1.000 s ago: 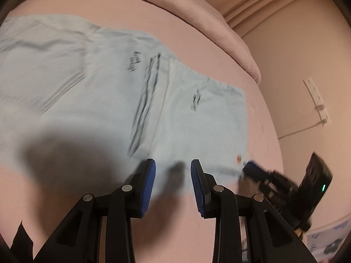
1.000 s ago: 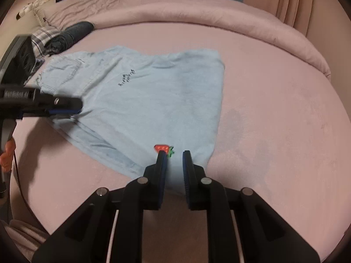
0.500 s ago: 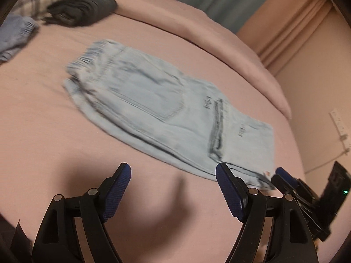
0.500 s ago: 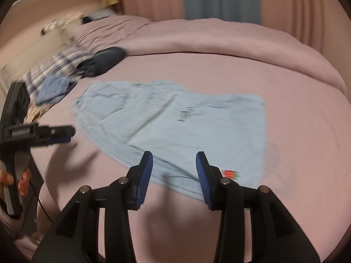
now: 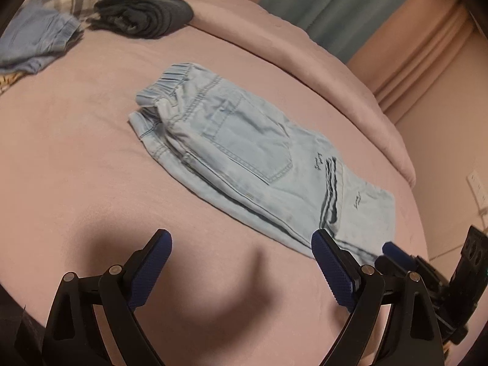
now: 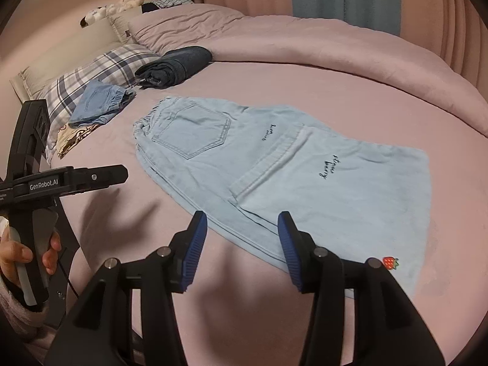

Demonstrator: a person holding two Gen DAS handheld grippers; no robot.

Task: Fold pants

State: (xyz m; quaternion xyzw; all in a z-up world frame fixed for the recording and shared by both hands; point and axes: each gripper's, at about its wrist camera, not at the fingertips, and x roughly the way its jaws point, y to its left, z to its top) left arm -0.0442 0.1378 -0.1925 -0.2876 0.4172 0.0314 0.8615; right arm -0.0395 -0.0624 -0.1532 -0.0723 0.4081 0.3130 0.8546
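Pink bed [image 6: 305, 70]; strawberry patch [image 6: 390, 263] on pants [image 6: 274, 183] right view only; both grippers [image 5: 241, 267] [image 6: 242, 247] opening, empty.

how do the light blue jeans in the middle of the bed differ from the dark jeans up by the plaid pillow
The light blue jeans are pale denim; the dark jeans are navy. The light blue jeans lie flat, folded in a low wide stack, while the dark jeans sit as a thick compact bundle. The light blue jeans show a back pocket, script lettering and a strawberry patch; the dark jeans show none. Both rest on the pink bed.
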